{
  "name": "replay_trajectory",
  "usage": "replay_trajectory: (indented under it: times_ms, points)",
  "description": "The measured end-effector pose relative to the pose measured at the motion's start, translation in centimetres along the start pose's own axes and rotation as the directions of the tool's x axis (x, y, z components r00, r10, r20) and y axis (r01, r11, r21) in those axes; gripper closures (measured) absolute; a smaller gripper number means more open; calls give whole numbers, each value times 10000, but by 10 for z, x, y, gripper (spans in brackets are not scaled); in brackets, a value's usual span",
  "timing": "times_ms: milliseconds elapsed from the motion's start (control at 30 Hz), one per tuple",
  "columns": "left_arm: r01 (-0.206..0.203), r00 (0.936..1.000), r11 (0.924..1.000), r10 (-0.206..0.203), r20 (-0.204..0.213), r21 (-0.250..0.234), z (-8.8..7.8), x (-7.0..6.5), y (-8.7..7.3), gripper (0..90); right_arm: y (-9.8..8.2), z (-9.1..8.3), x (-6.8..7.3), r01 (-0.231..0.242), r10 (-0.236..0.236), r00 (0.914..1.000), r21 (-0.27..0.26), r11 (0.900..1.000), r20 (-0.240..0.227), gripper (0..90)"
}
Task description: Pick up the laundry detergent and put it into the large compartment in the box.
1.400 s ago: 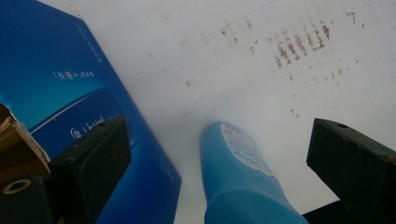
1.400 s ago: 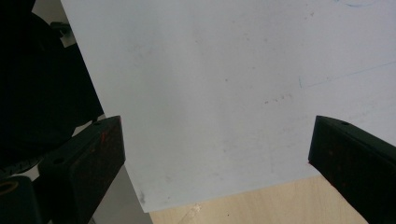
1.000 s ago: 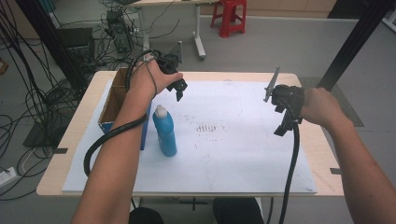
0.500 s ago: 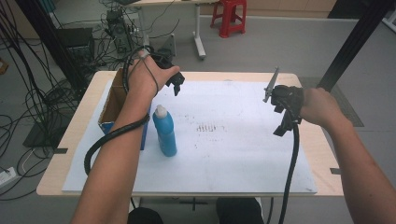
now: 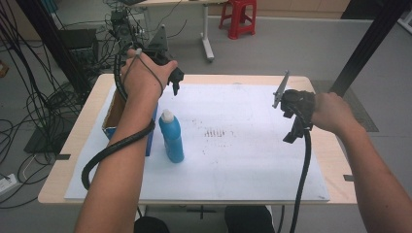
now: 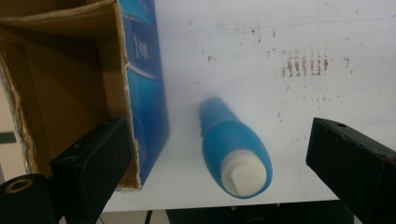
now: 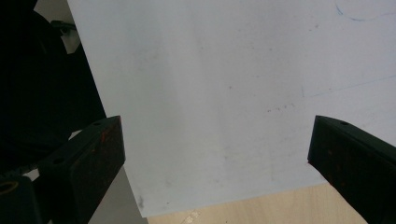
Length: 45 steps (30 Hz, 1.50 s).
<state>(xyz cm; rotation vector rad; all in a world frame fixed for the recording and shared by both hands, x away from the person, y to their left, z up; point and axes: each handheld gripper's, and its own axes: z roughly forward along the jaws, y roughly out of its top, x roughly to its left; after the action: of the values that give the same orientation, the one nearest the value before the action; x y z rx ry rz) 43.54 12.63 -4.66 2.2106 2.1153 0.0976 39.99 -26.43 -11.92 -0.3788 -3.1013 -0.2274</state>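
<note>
Currently my left tool [image 5: 176, 83] hangs wide open above the upright blue plastic bottle [image 5: 172, 136]; I should centre both jaws before descending. Right tool [image 7: 215, 163] open, idle.

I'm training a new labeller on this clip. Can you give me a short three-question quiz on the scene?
1. True or false: the blue bottle stands upright beside the open box.
2. Are the left hand-held gripper's jaws A) wide open, holding nothing, B) shut on the bottle, or C) shut on the box?
3. What lies under the right hand-held gripper?

Key:
1. True; white cap on top.
2. A; the left gripper view shows the bottle and box between the jaws, untouched.
3. The white sheet covering the table; its jaws are open too.
</note>
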Motion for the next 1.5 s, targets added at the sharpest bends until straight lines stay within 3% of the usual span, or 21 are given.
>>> replay_trajectory:
  times_ms: [300, 800, 1200, 1500]
  points:
    - [464, 9986, 9988, -461, -242, 120, 5, -9, -11, 74, -1, 1, 6, 52, -52, 10000, -36, 10000, 6, 37]
    - [1159, 9926, 9928, -1146, -407, 292, 19, -16, -14, 67, -8, 3, 7, 73, -73, 10000, -87, 9999, -13, 37]
    - [1357, 9904, 9888, -1371, 177, 627, 38, -21, -20, 68, -10, 5, 10, 186, -187, 9998, -101, 9998, -17, 37]
    - [1732, 9847, 9840, -1739, 140, 421, 42, -23, -28, 66, -20, 5, 13, 286, -286, 9996, -204, 9994, -30, 36]
